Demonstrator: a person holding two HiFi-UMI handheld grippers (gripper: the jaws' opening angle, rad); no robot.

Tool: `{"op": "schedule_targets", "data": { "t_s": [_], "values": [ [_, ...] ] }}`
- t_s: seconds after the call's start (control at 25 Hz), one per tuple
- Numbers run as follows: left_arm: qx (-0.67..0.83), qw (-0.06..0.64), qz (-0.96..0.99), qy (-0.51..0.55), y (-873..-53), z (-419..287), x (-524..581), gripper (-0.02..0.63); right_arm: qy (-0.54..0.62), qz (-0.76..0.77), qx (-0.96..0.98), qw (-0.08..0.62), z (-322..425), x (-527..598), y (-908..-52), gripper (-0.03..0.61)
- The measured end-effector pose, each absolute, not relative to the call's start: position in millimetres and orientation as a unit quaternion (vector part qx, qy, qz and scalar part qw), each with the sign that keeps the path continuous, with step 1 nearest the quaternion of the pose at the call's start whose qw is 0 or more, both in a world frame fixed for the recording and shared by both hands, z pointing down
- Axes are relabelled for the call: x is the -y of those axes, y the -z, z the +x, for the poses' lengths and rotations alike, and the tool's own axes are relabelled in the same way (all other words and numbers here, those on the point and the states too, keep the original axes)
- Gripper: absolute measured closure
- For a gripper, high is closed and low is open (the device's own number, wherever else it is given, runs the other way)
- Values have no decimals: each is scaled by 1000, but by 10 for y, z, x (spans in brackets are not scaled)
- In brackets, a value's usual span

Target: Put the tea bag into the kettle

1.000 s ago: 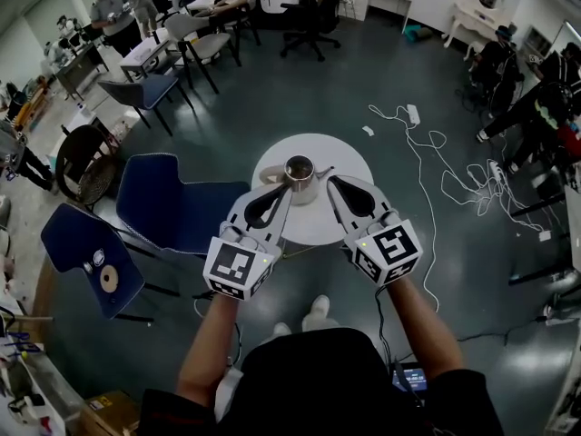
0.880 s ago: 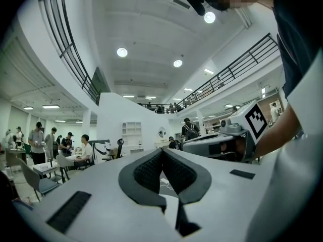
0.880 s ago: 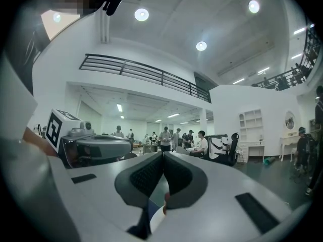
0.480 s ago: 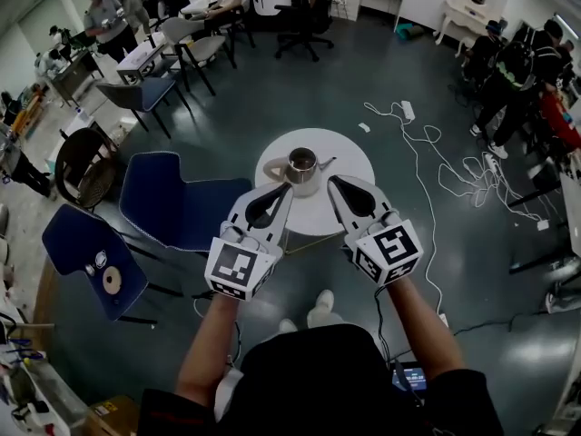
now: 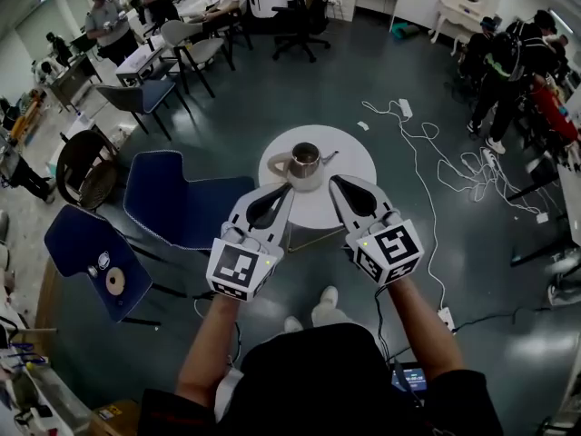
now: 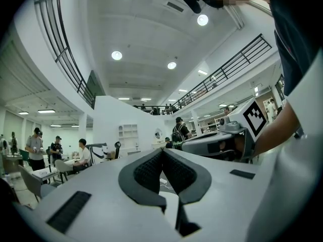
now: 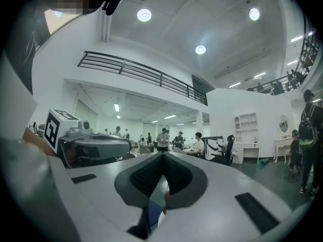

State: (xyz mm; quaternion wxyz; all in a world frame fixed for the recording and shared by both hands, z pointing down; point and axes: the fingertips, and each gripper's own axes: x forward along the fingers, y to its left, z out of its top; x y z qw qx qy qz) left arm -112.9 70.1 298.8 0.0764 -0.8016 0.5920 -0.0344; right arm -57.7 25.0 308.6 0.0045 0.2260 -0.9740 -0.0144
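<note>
A metal kettle [image 5: 304,163] with an open top stands on a small round white table [image 5: 349,157] in the head view. My left gripper [image 5: 290,187] is held just short of the table's near edge, its jaws shut tip to tip with nothing between them. My right gripper [image 5: 333,181] is level beside it, also shut and empty. Both gripper views look up across the hall. There the left gripper [image 6: 162,152] and the right gripper [image 7: 162,155] show closed pads. No tea bag shows in any view.
Two blue chairs [image 5: 178,201] [image 5: 86,251] stand left of the table. White cables and a power strip [image 5: 406,109] lie on the dark floor to the right. People sit at desks at the far left, and others stand at the far right.
The table and kettle sit slightly higher in the head view than a second ago. Both grippers keep their pose and stay shut.
</note>
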Motion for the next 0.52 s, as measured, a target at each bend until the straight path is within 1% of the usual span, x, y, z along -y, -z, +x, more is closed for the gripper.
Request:
{"op": "schedule_targets", "data": {
  "t_s": [0.28,0.52],
  "values": [
    [-589,84,-803,32,-3064,-1095,-901,598,22,229,973,5,-532,-448,-3159,560],
    [-591,75,-803,34,-2976,-1084,-1004,598,21,232,972,14,-497,-535,-3067,560]
  ]
}}
